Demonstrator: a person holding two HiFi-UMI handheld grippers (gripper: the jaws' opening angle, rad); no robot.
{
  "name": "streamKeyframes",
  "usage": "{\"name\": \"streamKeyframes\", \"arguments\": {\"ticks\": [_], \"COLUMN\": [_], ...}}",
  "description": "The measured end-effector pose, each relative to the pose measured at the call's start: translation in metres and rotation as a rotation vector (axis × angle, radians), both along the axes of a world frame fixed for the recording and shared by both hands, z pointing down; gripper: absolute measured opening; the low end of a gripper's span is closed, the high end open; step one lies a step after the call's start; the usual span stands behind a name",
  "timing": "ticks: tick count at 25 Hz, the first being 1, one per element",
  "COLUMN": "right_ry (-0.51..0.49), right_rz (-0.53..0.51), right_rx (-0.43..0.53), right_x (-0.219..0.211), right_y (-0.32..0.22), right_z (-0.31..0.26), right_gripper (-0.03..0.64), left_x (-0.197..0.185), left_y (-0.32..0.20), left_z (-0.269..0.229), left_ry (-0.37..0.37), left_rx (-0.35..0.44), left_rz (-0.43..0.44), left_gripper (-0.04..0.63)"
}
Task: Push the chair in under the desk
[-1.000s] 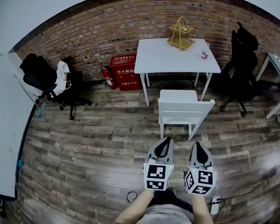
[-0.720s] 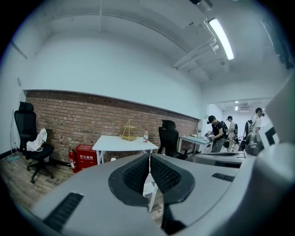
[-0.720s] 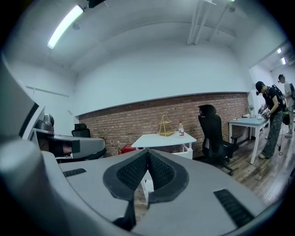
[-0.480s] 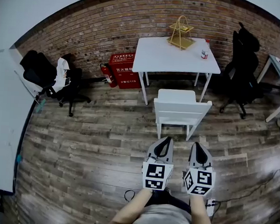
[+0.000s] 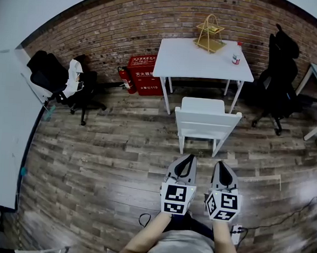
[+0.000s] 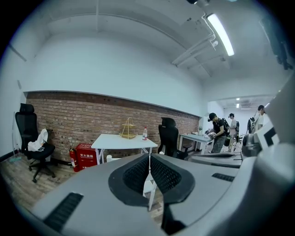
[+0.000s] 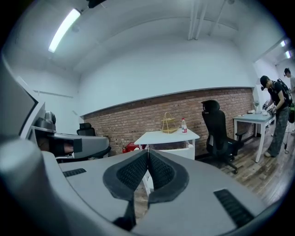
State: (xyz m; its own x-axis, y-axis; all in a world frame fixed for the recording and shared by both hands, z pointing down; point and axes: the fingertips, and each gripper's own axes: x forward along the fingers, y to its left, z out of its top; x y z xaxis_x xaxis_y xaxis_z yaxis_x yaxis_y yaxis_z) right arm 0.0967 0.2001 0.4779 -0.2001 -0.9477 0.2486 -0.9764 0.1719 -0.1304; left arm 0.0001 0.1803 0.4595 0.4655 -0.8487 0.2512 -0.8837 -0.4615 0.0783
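A white chair (image 5: 206, 124) stands on the wood floor, pulled out in front of a white desk (image 5: 204, 60) that sits against the brick wall. Its backrest faces me. My left gripper (image 5: 187, 159) and right gripper (image 5: 221, 165) are side by side just short of the backrest, both shut and empty, not touching it. In the left gripper view the desk (image 6: 123, 141) shows beyond the closed jaws, with a bit of the chair (image 6: 148, 186) through the gap. The right gripper view shows the desk (image 7: 166, 136) and the chair (image 7: 177, 151) ahead.
A gold wire rack (image 5: 210, 34) and a bottle (image 5: 237, 58) stand on the desk. A red box (image 5: 146, 75) and an extinguisher (image 5: 123, 77) sit left of it. Black office chairs stand at the left (image 5: 61, 87) and right (image 5: 278, 77). A cable (image 5: 146, 221) lies near my feet. People stand far right (image 6: 217, 133).
The view has shifted slightly; both grippers stay shut and keep about the same spot behind the chair. The chair has not moved relative to the desk.
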Motion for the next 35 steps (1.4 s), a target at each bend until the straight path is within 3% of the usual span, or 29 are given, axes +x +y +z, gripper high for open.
{"name": "streamKeyframes", "arguments": {"ticks": [10, 35], "right_ry": [0.003, 0.030], "right_rz": [-0.028, 0.042], "right_rx": [-0.024, -0.035], "right_x": [-0.008, -0.011], "right_y": [-0.025, -0.199], "right_z": [0.011, 0.006], "right_gripper": [0.016, 0.016], "left_x": [-0.004, -0.010], "left_y": [-0.027, -0.200], "left_z": [0.011, 0.007], "left_ry": [-0.007, 0.007], "left_rx": [-0.019, -0.024], "left_rz": [-0.007, 0.076], "left_gripper": [0.021, 0.021]}}
